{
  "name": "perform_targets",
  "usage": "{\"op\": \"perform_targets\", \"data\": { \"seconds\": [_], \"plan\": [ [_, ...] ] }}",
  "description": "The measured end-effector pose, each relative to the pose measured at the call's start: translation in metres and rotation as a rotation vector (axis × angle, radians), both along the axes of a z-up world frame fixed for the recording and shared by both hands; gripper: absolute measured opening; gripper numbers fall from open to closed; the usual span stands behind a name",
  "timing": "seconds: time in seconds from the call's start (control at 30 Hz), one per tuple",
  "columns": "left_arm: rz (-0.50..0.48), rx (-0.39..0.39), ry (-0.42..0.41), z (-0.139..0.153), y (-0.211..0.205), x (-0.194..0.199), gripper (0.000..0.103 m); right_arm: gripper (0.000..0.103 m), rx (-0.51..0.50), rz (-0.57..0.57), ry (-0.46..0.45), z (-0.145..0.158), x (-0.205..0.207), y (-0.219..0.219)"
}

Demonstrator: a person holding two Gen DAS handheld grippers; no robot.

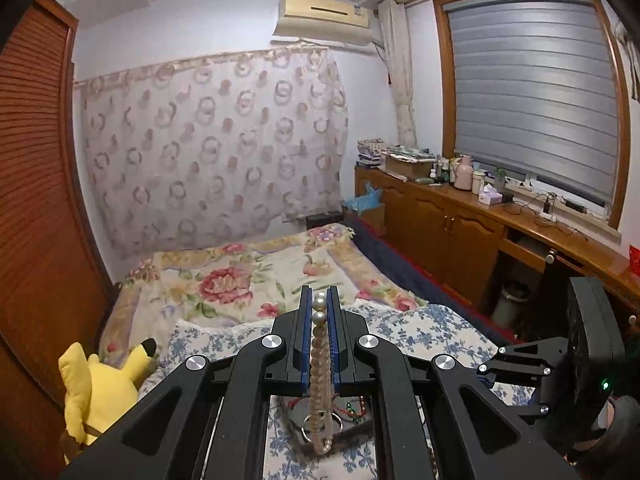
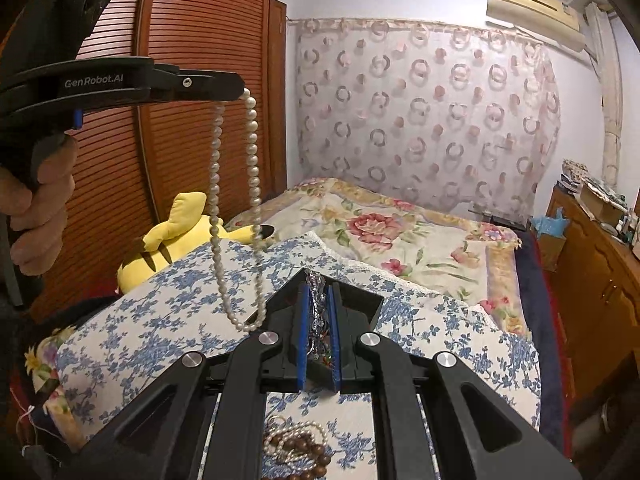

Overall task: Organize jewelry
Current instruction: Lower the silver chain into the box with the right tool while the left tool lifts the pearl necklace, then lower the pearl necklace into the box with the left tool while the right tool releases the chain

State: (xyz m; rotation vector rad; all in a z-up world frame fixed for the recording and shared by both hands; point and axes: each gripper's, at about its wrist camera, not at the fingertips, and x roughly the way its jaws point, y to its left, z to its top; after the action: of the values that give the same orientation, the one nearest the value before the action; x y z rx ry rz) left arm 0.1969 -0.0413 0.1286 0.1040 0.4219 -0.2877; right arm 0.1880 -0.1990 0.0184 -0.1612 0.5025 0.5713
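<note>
Both jaws clenched. My left gripper [image 2: 240,90] grips a pearl necklace [image 2: 236,208], which hangs as a long loop from the upper left of the right wrist view to just above the blue floral pillow [image 2: 168,304]; in the left wrist view the pearls run straight down the centre between the blue pads [image 1: 307,332]. My right gripper [image 2: 319,292] pinches a thin silvery chain [image 2: 316,312], which trails back between the pads.

Risks, as I judge them:
- The pearl loop hangs close to the right gripper's tip; bringing the hands together could snag it on the chain or the jaws.
- Only a pearl or two show beyond the left pads; round beads could roll out under a jerk.
- The silvery chain is fine and bunched; it could knot, or drag other pieces up with it.

Containers: a dark tray [image 1: 300,412] shows at bottom centre of the left wrist view, holding a metal ring [image 1: 310,428] and red and green beads [image 1: 350,408]; its full contents are hidden. At the bottom of the right wrist view, a heap of brown wooden beads [image 2: 308,450] and small pearls lies loose on the floral cloth, with no container visible around it.
</note>
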Motion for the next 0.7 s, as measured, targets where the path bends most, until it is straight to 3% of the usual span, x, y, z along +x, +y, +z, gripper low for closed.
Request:
{"op": "perform_targets", "data": {
  "seconds": [0.23, 0.7],
  "plan": [
    [0.019, -0.013, 0.037, -0.014, 0.003, 0.027, 0.006, 0.011, -0.008, -0.014, -0.004, -0.006, 0.024, 0.007],
    [0.044, -0.059, 0.244, -0.131, 0.027, 0.076, 0.007, 0.011, -0.063, -0.064, 0.074, -0.067, 0.093, 0.029]
  ]
}}
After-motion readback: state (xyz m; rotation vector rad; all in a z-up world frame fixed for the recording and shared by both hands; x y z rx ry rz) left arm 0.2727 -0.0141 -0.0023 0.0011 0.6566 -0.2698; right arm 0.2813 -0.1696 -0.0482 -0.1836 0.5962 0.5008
